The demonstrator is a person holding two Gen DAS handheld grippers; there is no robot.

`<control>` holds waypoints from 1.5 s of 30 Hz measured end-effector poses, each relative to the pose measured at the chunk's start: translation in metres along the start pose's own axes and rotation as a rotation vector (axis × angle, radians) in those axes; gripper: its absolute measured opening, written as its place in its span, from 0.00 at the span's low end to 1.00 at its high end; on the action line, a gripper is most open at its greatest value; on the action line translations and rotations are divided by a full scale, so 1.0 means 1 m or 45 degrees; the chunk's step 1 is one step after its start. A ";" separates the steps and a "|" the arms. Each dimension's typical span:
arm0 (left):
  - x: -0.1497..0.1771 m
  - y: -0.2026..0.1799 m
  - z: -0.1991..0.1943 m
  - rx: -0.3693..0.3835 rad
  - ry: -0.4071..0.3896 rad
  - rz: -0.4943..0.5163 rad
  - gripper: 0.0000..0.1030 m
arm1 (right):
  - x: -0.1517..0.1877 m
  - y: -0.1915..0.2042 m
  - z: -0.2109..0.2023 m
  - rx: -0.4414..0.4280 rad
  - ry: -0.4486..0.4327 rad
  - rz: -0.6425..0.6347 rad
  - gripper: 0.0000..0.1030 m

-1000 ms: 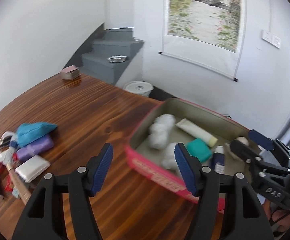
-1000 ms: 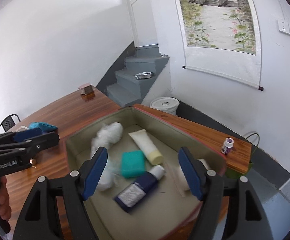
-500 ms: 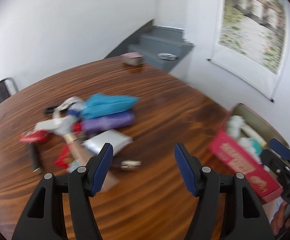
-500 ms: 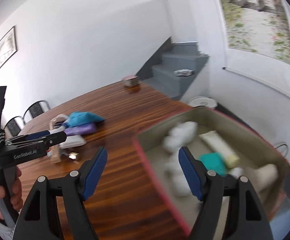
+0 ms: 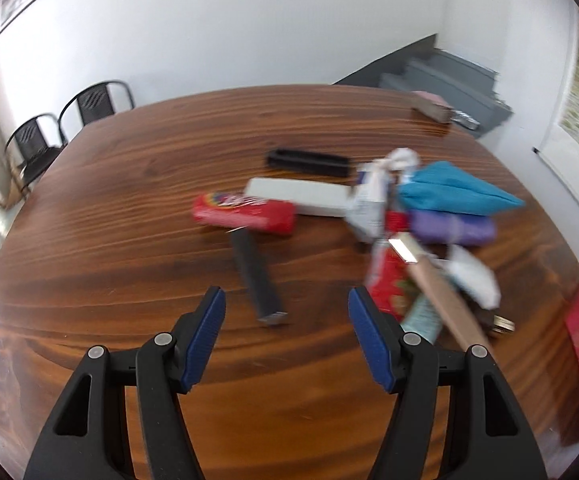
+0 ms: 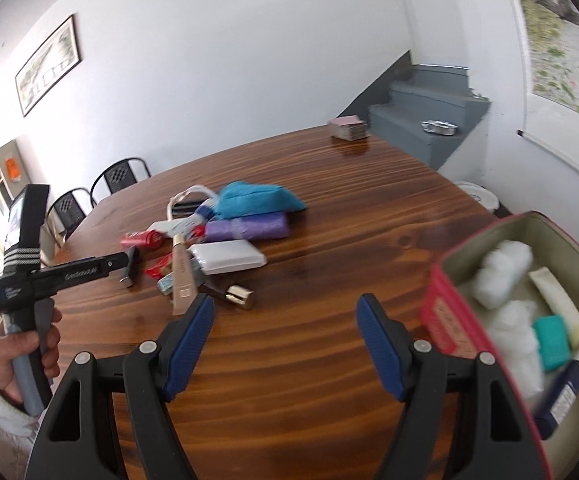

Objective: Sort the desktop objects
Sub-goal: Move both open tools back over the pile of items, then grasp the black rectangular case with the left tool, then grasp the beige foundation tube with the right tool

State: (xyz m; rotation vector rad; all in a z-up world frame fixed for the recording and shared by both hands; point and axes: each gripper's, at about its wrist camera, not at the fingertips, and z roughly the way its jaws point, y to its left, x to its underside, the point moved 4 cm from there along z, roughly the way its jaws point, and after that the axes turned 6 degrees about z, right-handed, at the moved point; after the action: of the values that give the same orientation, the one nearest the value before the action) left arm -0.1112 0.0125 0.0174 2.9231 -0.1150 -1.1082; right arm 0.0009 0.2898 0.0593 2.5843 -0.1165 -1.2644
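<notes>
Both the left gripper [image 5: 285, 308] and the right gripper [image 6: 283, 314] are held wide open and empty above the table [image 6: 309, 360]. Loose items [image 6: 217, 240] are heaped mid-table; the box [image 6: 449, 328] sits at its right edge.

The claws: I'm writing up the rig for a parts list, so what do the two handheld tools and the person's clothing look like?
Both the left claw and the right claw have black plastic arms with cut-out slots, silver pivot screws and ribbed blue pads. Seen from the right wrist, the left tool has a black body with white lettering, a grey handle and a striped band on its upright mount. The left hand comes out of a whitish sleeve.
</notes>
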 end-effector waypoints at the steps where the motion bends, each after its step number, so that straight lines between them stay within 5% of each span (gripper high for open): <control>1: 0.000 0.004 0.003 -0.002 0.006 -0.010 0.65 | 0.000 0.006 0.004 -0.005 0.009 -0.014 0.75; 17: -0.001 0.024 0.043 -0.029 0.072 -0.051 0.65 | -0.006 0.050 0.043 -0.081 0.072 -0.126 0.75; 19: -0.001 0.025 0.046 -0.024 0.073 -0.036 0.49 | -0.009 0.058 0.049 -0.112 0.076 -0.160 0.75; 20: 0.000 0.026 0.048 -0.005 0.082 -0.036 0.30 | -0.011 0.061 0.052 -0.128 0.080 -0.171 0.75; 21: 0.001 0.027 0.049 0.017 0.099 -0.048 0.21 | -0.012 0.065 0.056 -0.148 0.086 -0.182 0.75; 25: 0.001 0.033 0.049 0.014 0.095 -0.069 0.21 | -0.018 0.078 0.075 -0.242 0.148 -0.189 0.74; 27: 0.000 0.035 0.047 0.019 0.085 -0.075 0.21 | -0.018 0.083 0.084 -0.282 0.183 -0.178 0.57; 30: -0.003 0.035 0.042 0.033 0.069 -0.076 0.21 | -0.017 0.091 0.097 -0.324 0.231 -0.184 0.48; 45: -0.004 0.027 0.034 0.057 0.055 -0.074 0.21 | -0.010 0.124 0.156 -0.223 0.284 -0.356 0.43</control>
State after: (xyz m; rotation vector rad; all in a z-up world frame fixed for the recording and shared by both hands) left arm -0.1382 -0.0137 -0.0045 3.0059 -0.0558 -1.0630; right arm -0.1228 0.1418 0.0089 2.6286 0.3919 -1.0056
